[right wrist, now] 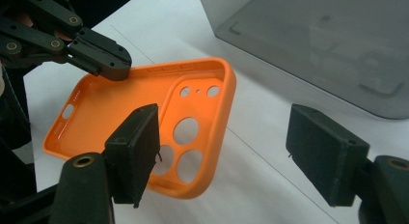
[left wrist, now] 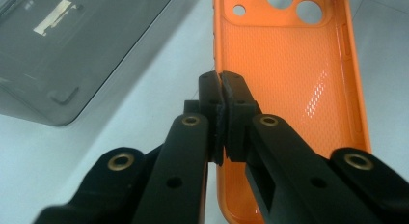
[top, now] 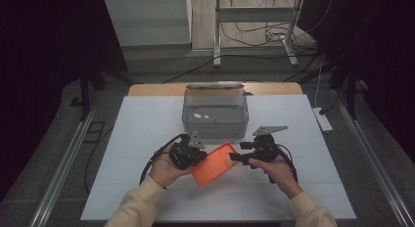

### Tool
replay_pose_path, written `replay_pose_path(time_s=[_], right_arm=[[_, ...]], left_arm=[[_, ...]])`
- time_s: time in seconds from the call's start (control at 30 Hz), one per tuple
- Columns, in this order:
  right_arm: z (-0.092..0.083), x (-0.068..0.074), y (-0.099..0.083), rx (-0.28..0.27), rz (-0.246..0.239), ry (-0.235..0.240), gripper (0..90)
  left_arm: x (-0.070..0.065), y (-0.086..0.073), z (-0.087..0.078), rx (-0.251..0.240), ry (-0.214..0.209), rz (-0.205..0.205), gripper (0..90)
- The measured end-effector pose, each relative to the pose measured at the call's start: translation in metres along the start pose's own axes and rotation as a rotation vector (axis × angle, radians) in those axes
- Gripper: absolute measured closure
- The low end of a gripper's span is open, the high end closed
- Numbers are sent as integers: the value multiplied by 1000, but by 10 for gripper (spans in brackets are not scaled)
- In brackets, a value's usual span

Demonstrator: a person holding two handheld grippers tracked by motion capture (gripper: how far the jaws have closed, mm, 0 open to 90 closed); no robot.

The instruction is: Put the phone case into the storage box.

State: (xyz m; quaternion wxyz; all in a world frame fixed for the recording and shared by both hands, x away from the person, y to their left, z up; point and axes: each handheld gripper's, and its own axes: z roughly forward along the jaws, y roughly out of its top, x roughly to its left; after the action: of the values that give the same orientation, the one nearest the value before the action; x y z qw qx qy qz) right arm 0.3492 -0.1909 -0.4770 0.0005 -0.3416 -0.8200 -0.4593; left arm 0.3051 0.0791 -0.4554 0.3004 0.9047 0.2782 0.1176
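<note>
- 2 hand-held grippers meet over an orange case (top: 214,164) at the near middle of a white table (top: 147,139), seen from the high view.
- Left gripper (top: 195,156) clamps the case's long side wall; in the left gripper view its fingertips (left wrist: 210,91) are pressed together on the thin orange rim.
- Case (left wrist: 289,79) is held tilted, inner side up, its near edge low toward the table and its camera end, with several round cut-outs, toward the right gripper.
- Right gripper (top: 235,157) sits just beside the case's camera end, jaws open. In the right gripper view its 2 pads (right wrist: 137,151) stand well apart, 1 in front of the case (right wrist: 120,108), the other over bare table; neither presses on it.
- Whether that near pad brushes the case cannot be told.
- Clear grey box (top: 215,114) stands behind the case, toward the table's far edge, with its lid (top: 214,85) tipped up at the back.
- 2 cream sleeves (top: 137,202) enter from the bottom of the high view, a cable trailing from each gripper.
</note>
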Motion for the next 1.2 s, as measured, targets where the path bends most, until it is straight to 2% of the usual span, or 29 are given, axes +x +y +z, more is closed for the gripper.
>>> replay_pose_path(time_s=[0.23, 0.57, 0.7, 0.73, 0.87, 0.9, 1.2], right_arm=[[8, -1, 2, 13, 27, 47, 320], [16, -2, 5, 36, 48, 61, 365], [17, -4, 5, 37, 69, 71, 413], [17, -5, 5, 36, 84, 95, 451], [18, -5, 5, 36, 85, 111, 505], [18, -5, 5, 41, 88, 125, 545], [15, -6, 5, 33, 96, 138, 672]], left_arm=[[0, 0, -1, -4, 2, 3, 880], [0, 0, -2, -13, 7, 4, 880], [-1, 0, -2, -15, 8, 7, 879], [-1, 0, -2, -15, 8, 7, 879], [0, 0, -2, -17, 9, 6, 878], [0, 0, -2, -17, 10, 7, 878], [1, -1, -2, -18, 4, 4, 872]])
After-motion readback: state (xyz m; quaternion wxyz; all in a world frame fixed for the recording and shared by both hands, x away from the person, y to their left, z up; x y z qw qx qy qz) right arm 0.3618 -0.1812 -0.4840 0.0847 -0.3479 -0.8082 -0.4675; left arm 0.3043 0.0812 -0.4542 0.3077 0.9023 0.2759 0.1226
